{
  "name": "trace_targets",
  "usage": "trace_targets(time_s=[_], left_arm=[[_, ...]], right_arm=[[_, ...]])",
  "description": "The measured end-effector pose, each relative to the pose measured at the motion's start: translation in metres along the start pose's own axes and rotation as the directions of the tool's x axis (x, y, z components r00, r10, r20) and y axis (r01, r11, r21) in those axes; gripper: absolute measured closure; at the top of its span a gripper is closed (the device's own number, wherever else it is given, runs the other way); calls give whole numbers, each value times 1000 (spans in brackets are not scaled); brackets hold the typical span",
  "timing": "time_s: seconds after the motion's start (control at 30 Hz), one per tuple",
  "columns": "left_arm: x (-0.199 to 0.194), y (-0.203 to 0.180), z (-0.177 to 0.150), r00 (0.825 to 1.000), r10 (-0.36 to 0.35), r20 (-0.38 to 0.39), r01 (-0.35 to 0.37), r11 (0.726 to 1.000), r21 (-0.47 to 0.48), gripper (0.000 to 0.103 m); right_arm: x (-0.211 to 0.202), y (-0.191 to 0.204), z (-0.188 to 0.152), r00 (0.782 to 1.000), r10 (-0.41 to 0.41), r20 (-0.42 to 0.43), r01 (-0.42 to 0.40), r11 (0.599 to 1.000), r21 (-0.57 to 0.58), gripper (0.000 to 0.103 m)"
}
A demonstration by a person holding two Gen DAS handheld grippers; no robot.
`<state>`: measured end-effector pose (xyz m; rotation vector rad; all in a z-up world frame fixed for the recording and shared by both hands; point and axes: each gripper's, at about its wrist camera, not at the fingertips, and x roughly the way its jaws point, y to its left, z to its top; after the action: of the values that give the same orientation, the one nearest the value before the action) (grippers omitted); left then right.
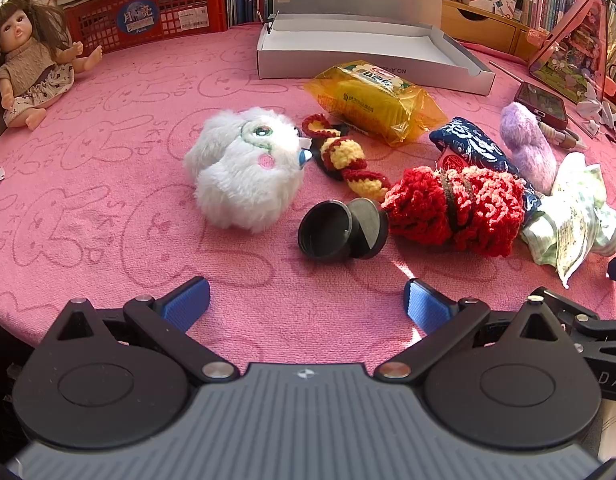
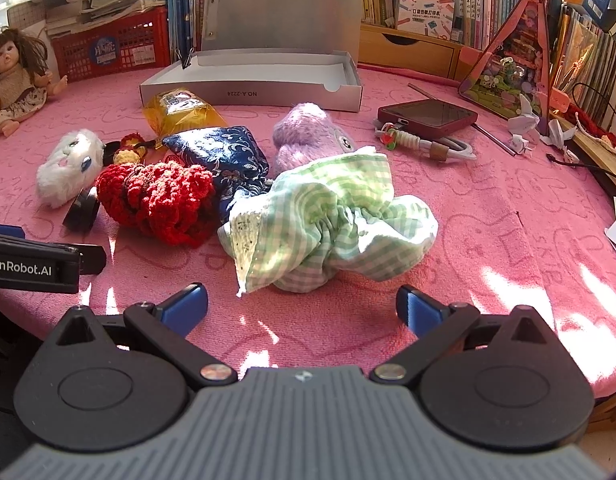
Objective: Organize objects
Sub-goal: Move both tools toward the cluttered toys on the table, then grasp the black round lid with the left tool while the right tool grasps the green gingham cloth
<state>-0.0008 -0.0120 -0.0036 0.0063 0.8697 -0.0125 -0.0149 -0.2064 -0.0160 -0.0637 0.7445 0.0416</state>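
Observation:
Loose items lie on the pink cloth: a white plush toy (image 1: 245, 168), a black round hinged case (image 1: 342, 234), a red crochet bundle (image 1: 456, 210), a red-yellow crochet cord (image 1: 344, 156), a yellow packet (image 1: 374, 100), a blue patterned pouch (image 2: 223, 156), a purple plush (image 2: 308, 132) and a green checked cloth (image 2: 328, 216). An open grey box (image 2: 251, 94) stands behind them. My left gripper (image 1: 306, 304) is open and empty, just short of the black case. My right gripper (image 2: 301, 306) is open and empty, just short of the checked cloth.
A doll (image 1: 25, 60) sits at the far left by a red crate (image 1: 147, 12). A phone (image 2: 426, 118), a cable bundle (image 2: 424, 144), paper cranes (image 2: 524, 128) and a triangular pink display (image 2: 516, 64) are at the right. Bookshelves line the back.

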Motion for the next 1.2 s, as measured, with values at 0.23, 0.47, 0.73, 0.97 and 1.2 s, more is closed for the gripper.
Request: trace_targets(time_s=[0.23, 0.47, 0.73, 0.97, 1.2], left_arm=[[1, 1, -4, 999, 0, 47, -1, 1000, 9, 0], [0, 7, -10, 994, -28, 103, 24, 999, 41, 0], [-28, 12, -5, 956, -116, 269, 109, 993, 39, 18], [-25, 20, -5, 959, -150, 241, 152, 988, 12, 55], [-15, 26, -4, 965, -165, 206, 166, 986, 13, 58]], right_arm=[[-5, -13, 5, 999, -1, 48, -1, 998, 61, 1], [-7, -13, 7, 996, -17, 89, 13, 999, 42, 4], [-6, -22, 14, 993, -19, 117, 9, 996, 90, 7], [-3, -23, 15, 993, -25, 115, 12, 994, 112, 13], [1, -26, 15, 994, -44, 102, 32, 992, 123, 14]])
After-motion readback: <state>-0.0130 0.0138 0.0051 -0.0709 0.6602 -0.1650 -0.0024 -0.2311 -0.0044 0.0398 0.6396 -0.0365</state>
